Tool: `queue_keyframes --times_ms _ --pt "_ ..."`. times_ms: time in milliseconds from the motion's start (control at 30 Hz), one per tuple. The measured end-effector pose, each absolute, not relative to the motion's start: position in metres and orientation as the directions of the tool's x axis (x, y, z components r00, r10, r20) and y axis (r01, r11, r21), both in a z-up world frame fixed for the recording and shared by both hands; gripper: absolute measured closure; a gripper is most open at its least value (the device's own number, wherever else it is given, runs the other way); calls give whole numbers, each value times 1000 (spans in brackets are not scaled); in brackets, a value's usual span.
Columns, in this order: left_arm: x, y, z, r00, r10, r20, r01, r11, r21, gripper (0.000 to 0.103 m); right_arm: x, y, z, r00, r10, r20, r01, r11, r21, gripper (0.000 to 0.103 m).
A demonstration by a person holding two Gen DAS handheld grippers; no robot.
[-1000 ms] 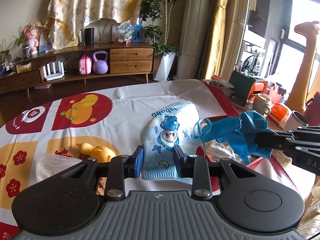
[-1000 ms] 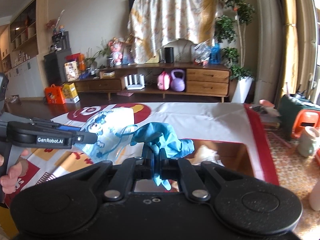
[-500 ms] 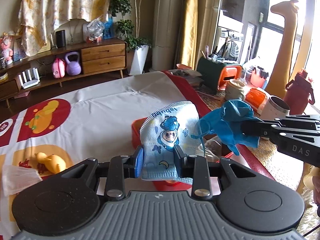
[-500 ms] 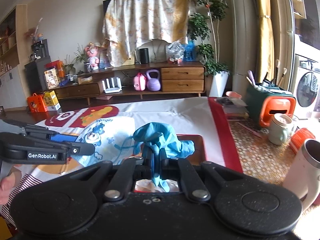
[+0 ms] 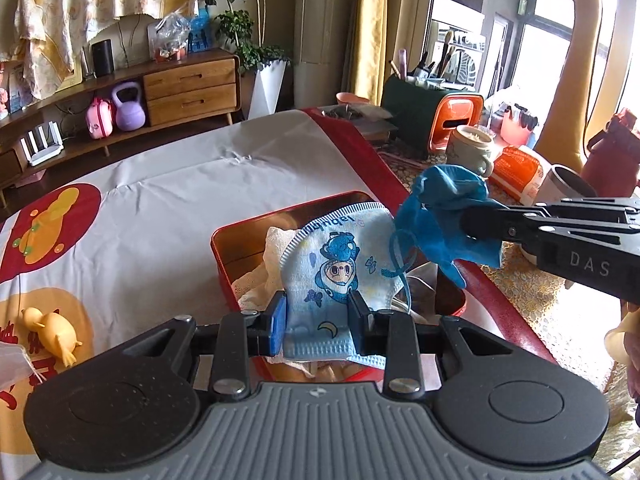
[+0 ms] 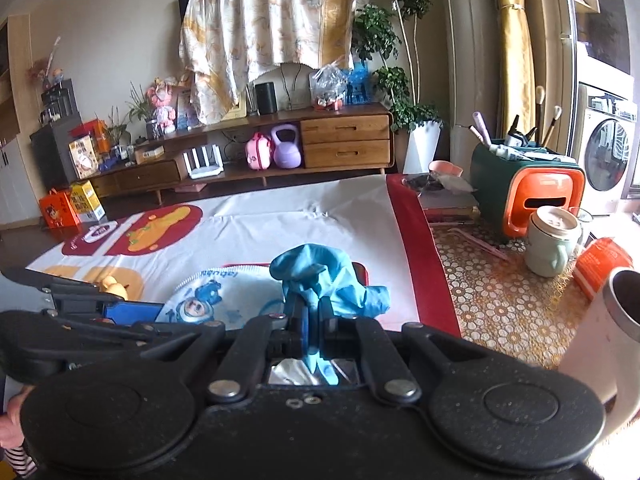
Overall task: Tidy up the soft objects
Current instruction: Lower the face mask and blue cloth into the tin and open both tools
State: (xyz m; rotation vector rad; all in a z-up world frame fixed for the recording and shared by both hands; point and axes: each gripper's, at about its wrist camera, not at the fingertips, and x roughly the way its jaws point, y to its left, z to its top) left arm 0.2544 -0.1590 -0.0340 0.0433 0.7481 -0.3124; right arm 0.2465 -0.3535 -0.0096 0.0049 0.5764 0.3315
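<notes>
Your left gripper [image 5: 318,314] clamps the mask [image 5: 340,268], right gripper [image 6: 310,326] pinches the blue glove [image 6: 324,280], both over the red tin [image 5: 224,248] (cloth inside); duck [image 5: 50,330] left.

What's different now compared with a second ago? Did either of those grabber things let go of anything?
Nothing was let go. Both were carried across the table to the red tin: the left hand-held gripper now holds the cartoon face mask over it, above the white cloth inside, and the right hand-held gripper brought the blue glove alongside. The yellow duck toy stayed put.
</notes>
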Motion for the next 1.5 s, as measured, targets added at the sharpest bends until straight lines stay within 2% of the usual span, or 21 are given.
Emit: queue_keyframes --times_ms 767,933,1067,1200,1233,1400,1500 --pt "312 -161 -82 644 -201 -738 235 970 -59 72 323 -325 -65 695 308 -650 -314 943 111 97" --pt "314 -162 -86 637 -201 -744 240 969 -57 72 324 -323 -73 681 293 -671 -306 947 104 87" --pt "313 -161 -87 637 -200 -744 240 969 -56 72 322 -326 -74 677 284 -678 -294 950 105 85" --pt "312 -162 -85 634 -201 -747 241 969 -56 71 316 -329 -72 679 274 -681 -284 954 99 74" --pt "311 -161 -84 633 -200 -748 239 969 -57 70 315 -329 -71 678 273 -682 -285 954 98 72" --pt "305 -161 -80 631 -203 -748 243 968 -58 42 303 -335 -66 682 264 -682 -273 957 97 65" --pt "298 -161 -75 641 -223 -734 254 965 -71 39 296 -338 -61 688 260 -678 -269 958 95 63"
